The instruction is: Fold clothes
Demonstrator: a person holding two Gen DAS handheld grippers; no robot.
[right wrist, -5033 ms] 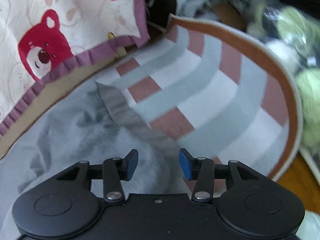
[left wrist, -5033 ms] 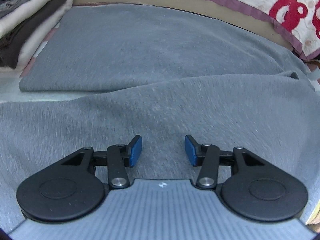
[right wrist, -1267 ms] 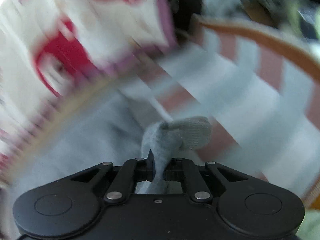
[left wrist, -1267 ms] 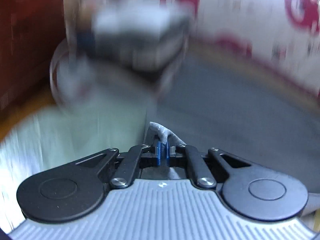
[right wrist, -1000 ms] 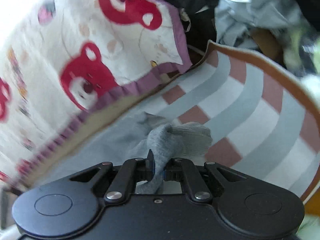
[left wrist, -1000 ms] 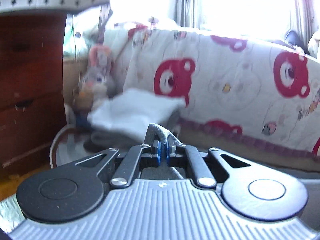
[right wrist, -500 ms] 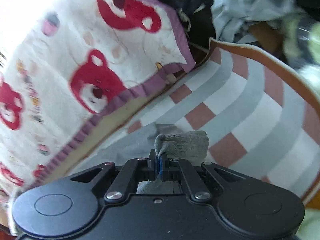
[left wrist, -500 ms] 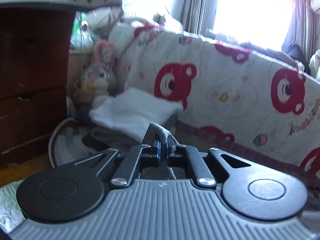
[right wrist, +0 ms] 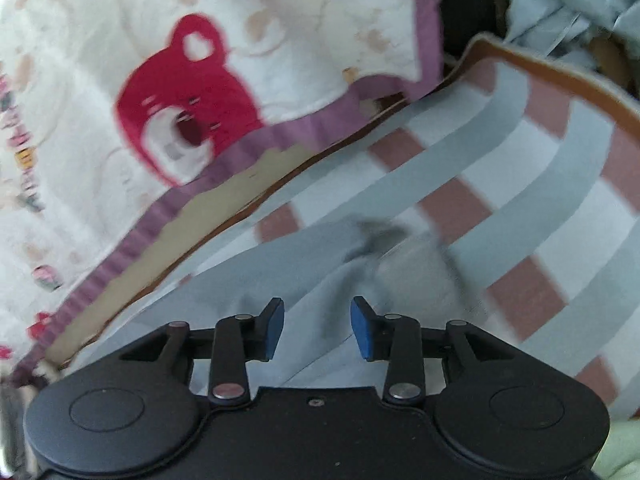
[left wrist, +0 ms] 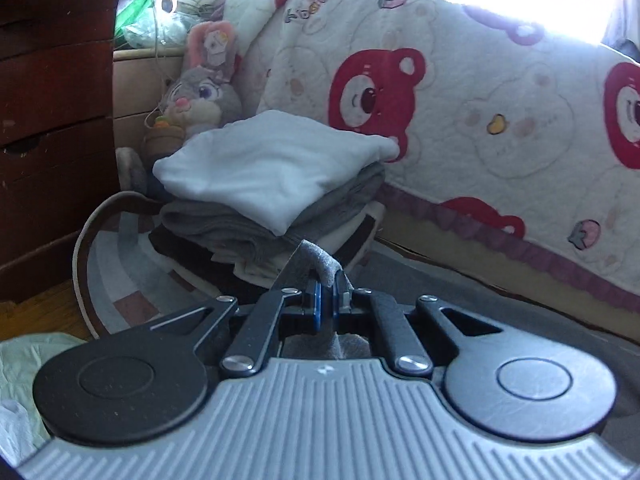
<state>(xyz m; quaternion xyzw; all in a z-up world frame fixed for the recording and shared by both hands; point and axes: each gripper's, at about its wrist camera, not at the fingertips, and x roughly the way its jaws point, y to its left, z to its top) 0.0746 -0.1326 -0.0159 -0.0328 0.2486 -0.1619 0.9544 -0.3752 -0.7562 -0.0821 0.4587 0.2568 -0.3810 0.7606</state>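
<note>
The left claw [left wrist: 327, 304] was clamped tight on a fold of the grey garment [left wrist: 316, 258], with the blue pads pressed against the fabric and a small peak of cloth standing up above them. From there the grey garment ran down behind the claw and spread to the right across the floor rug [left wrist: 120, 276]. Beyond the left claw, a stack of folded clothes [left wrist: 268, 196] rested on the rug, with a white piece on top and grey and dark pieces beneath. A plush rabbit [left wrist: 202, 96] sat behind the stack, beside a dark wooden chest of drawers [left wrist: 52, 120]. A bear-print quilt [left wrist: 460, 120] hung along the back of the scene. The right claw [right wrist: 317, 330] was opening, with its blue pads standing apart and nothing gripped between them. The grey garment [right wrist: 360, 264] lay slack below and ahead of the right claw, on the striped rug [right wrist: 540, 184], with its blurred edge near the quilt's purple border [right wrist: 256, 148].
</note>
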